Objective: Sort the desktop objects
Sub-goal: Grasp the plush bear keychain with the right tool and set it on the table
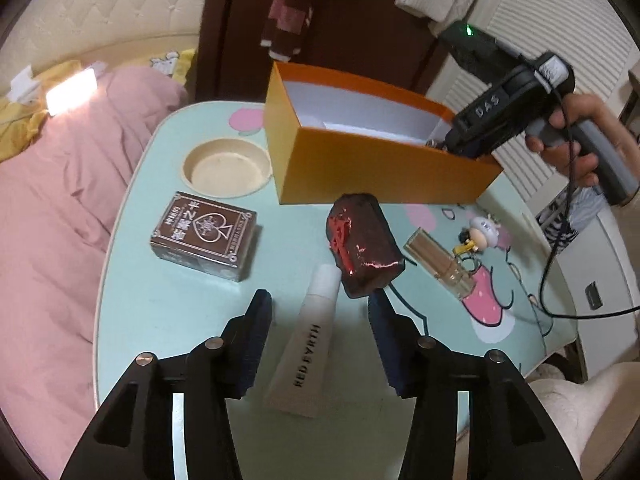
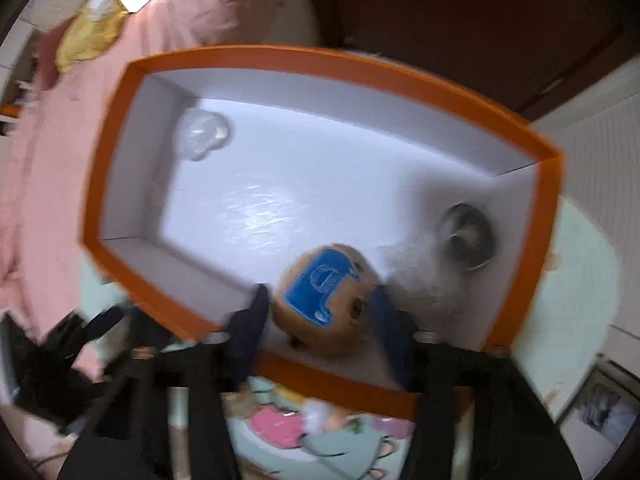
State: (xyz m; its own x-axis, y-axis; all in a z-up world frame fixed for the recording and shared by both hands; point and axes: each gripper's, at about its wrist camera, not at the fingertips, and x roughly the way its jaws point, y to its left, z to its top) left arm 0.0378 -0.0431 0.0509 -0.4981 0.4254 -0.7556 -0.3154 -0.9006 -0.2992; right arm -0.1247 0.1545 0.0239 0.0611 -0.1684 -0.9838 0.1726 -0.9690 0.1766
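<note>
My left gripper (image 1: pixel 320 340) stands open low over the mint table (image 1: pixel 168 308), its fingers on either side of a white "RED EARTH" tube (image 1: pixel 306 348) without touching it. Just past the tube lies a dark red foil-wrapped block (image 1: pixel 362 244). Behind it stands the orange box (image 1: pixel 360 160). A hand holds my right gripper (image 1: pixel 450 146) tip-down inside the box. In the blurred right wrist view, my right gripper (image 2: pixel 320 312) is open with a round brown thing with a blue label (image 2: pixel 326 300) between its fingers on the box floor (image 2: pixel 280 200).
A brown card box (image 1: pixel 204 236), a gold-and-clear bottle (image 1: pixel 436 260) and a small figure keychain (image 1: pixel 480 232) lie on the table. A round recess (image 1: pixel 226 168) sits by the box. Inside the box lie clear plastic (image 2: pixel 202 138) and a metal disc (image 2: pixel 466 238). A pink quilt (image 1: pixel 60 220) borders the left.
</note>
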